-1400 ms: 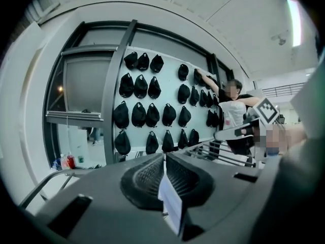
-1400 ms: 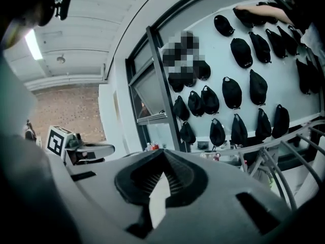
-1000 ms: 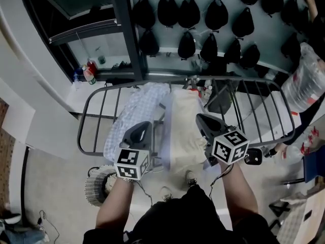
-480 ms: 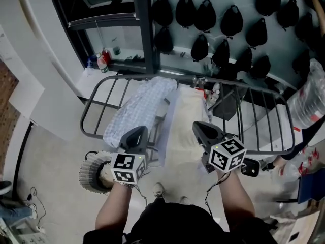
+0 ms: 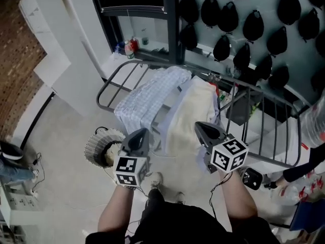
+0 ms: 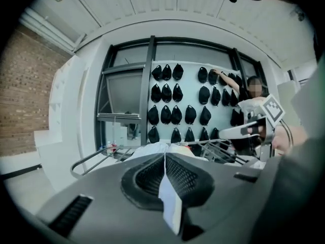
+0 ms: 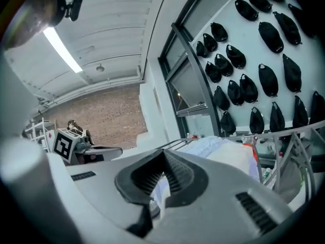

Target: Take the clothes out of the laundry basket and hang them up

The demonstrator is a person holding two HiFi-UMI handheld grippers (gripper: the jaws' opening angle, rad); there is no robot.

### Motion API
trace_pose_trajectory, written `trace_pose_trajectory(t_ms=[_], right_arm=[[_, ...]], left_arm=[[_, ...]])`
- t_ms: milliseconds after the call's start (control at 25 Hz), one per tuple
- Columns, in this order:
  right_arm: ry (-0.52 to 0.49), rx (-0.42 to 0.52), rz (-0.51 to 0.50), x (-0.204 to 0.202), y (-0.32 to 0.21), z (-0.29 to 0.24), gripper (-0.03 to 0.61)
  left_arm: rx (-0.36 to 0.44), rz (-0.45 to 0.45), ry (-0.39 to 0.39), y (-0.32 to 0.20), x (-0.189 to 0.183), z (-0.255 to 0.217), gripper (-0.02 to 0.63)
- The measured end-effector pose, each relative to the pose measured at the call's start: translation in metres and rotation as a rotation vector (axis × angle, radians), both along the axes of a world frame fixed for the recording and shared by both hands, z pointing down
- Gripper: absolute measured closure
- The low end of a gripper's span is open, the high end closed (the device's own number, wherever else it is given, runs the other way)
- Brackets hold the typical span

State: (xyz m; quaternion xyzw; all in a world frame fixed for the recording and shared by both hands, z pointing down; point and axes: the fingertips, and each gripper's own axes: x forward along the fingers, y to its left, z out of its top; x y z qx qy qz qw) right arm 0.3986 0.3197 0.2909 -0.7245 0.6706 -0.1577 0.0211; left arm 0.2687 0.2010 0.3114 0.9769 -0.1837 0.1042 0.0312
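Note:
A metal drying rack [image 5: 109, 88] carries a blue-checked cloth [image 5: 147, 93] and a cream garment [image 5: 195, 111]. A pale white cloth [image 5: 170, 123] hangs off the rack's near side between my two grippers. My left gripper [image 5: 142, 132] is shut, with a strip of white cloth [image 6: 170, 205] pinched in its jaws. My right gripper [image 5: 199, 126] is shut too, and white cloth [image 7: 161, 189] comes out under its jaws. The round woven laundry basket [image 5: 96, 145] stands on the floor just left of the left gripper, with something pale inside.
Black caps [image 5: 231, 14] hang in rows on the wall behind the rack. Bottles [image 5: 129, 46] stand on a ledge at the rack's far end. A person's arm [image 5: 299, 172] and a plastic bag [image 5: 315, 128] are at the right. A brick wall [image 5: 23, 55] lies left.
Both grippers have drawn back from the rack and swung left, still shut. The rack now sits further right in view, and the basket lies close beside the left gripper.

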Motion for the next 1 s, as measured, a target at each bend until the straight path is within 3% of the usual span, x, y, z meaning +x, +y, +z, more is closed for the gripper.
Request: trace_pose_trajectory(t_ms=[560,760,1000], right_arm=[[-0.064,0.008,-0.239,-0.1,-0.019,0.016,0.572],[-0.06,-0.003,-0.279,-0.144,-0.027,0.016,0.572],[-0.033,-0.005,-0.244,-0.178,-0.025,0.007,0.572]], left_arm=[[0.002,-0.274,-0.049,0.021,-0.142,0.004,0.603],[-0.009,-0.305,-0.031,0.017,-0.182,0.002,0.603],[-0.041,-0.281,-0.004,0.011,-0.216,0.005,0.603]])
